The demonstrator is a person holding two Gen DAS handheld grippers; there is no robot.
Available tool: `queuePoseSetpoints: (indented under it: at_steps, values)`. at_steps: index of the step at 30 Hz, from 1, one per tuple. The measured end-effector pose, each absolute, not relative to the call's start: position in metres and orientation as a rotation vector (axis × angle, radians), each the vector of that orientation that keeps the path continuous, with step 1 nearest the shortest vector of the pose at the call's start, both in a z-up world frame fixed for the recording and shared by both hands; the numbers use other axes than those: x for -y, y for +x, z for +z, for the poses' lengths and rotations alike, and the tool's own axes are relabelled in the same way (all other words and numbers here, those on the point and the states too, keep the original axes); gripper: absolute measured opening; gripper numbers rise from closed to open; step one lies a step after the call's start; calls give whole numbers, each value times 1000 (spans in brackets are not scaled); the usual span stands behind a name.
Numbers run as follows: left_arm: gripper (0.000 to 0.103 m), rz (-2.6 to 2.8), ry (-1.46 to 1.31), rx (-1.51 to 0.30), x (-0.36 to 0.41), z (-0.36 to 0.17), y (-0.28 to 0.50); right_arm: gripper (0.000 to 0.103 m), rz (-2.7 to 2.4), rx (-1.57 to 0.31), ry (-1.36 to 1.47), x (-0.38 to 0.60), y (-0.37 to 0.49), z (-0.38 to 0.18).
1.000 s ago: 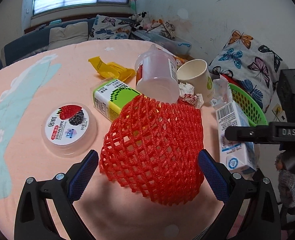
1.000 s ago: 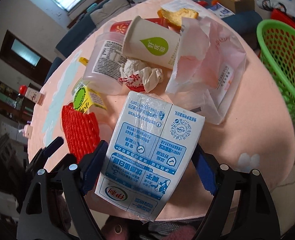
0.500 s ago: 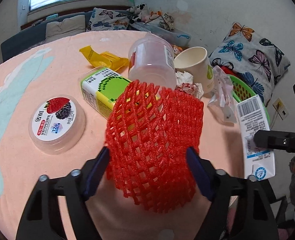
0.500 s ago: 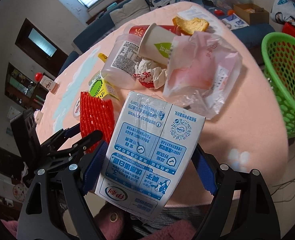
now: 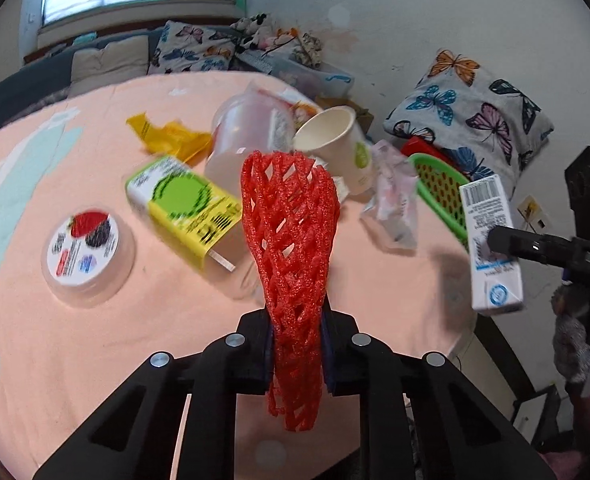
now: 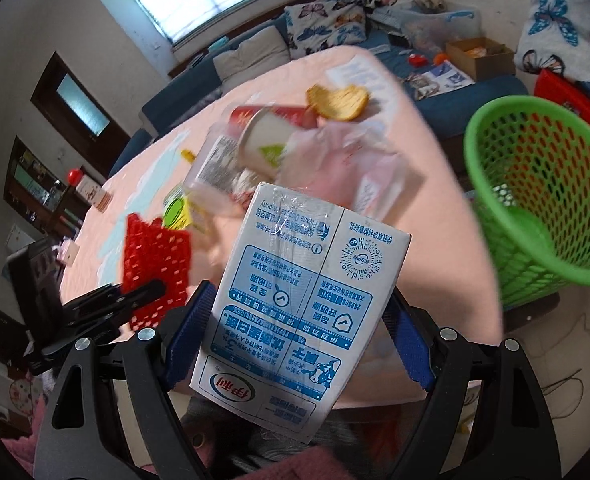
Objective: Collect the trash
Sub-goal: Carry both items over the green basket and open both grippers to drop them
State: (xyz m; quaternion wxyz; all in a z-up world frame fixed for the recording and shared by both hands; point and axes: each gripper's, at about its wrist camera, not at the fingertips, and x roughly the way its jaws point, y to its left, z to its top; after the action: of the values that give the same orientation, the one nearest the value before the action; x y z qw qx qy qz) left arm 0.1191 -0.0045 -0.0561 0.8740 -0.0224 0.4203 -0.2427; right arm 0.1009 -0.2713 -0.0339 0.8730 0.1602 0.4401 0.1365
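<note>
Left gripper (image 5: 297, 350): jaws have just been closing and now pinch the red foam net (image 5: 291, 240) near its lower end, squashing it flat above the pink table (image 5: 75, 360). Judged very light, soft and springy; a mid-body pinch suits it. Right gripper (image 6: 295, 328): clamped across the milk carton (image 6: 295, 308), a stiff box probably light if empty. Green basket (image 6: 543, 208) stands just beside the table.

Left claw (image 5: 297, 344): its jaws have just been closing and now pinch the red foam net (image 5: 291, 248), which a second ago sat loose between wide-open pads.
Red foam net: squeezed from a broad dome into a narrow upright bundle.
Green basket (image 6: 543, 208): larger in the right-wrist view than before.
</note>
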Motion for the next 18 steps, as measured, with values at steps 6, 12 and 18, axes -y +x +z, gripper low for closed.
queuePoseSetpoints:
  at_steps: [6,12,18]
  values:
    - [17,-574,-55,-842,26,-26,124,82,210,-861,349,316,108,-24]
    - [17,-684,-37,-825,79,0,149,82,110,-823,352,372,121,-23]
    - [17,-793,-9,-854,152,9,188,82,-6,-804,395,432,132,-33]
